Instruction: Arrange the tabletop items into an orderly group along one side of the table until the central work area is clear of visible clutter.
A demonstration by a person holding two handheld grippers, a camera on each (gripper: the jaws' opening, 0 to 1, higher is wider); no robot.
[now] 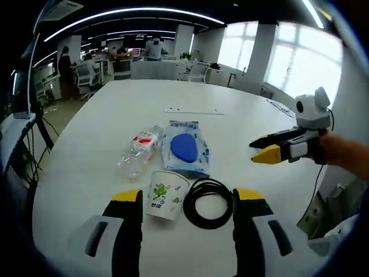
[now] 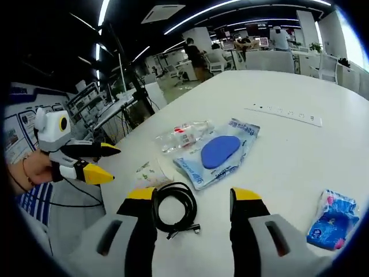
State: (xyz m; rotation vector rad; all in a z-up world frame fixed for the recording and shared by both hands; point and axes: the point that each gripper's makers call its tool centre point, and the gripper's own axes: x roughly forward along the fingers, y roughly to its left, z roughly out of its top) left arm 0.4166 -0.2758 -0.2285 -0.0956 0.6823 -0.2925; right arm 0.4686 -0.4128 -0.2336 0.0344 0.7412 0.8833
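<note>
Left gripper view finds your clutter gathered but not yet lined up: a water bottle (image 1: 138,151) lies touching a blue pouch (image 1: 186,149), with a paper cup (image 1: 166,194) on its side and a coiled black cable (image 1: 207,202) just below them, all near the table's (image 1: 104,109) middle. Right gripper view adds a small blue packet (image 2: 332,219) well apart at four o'clock, so most of the shifting looks undone. Your left gripper (image 1: 187,199) hovers wide open and empty before cup and cable; your right gripper (image 2: 191,197) hangs open and empty over the cable.
</note>
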